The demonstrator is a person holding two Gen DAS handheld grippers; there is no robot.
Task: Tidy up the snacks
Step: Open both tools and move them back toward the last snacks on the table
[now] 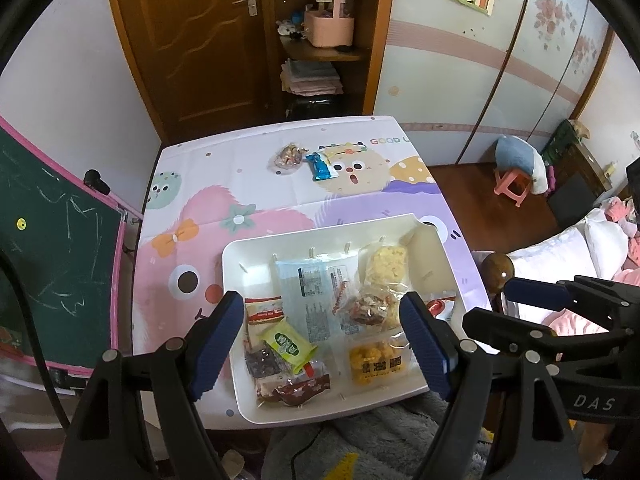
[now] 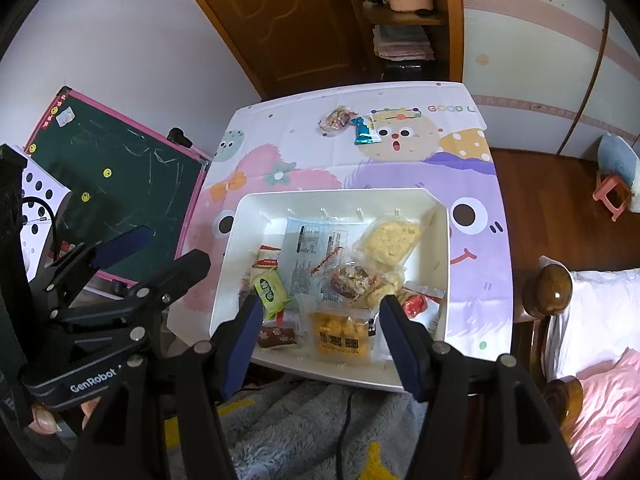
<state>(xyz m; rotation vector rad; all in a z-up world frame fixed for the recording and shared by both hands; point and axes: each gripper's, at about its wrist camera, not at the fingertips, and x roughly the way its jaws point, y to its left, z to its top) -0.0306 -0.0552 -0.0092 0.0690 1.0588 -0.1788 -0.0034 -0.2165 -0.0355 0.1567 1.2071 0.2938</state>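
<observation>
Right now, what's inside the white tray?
The white tray holds a pile: green packet, yellow puffs bag, pale blue packet, and more. Packets overlap, so the lower ones are partly covered.

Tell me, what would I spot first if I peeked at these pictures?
First, the white tray at the near end of the table, heaped with snack packets, a yellow one nearest. Both open grippers, left and right, hover over it, holding nothing. Next, the cartoon tablecloth, with two loose snacks at its far end: a clear bag and a blue packet.
</observation>
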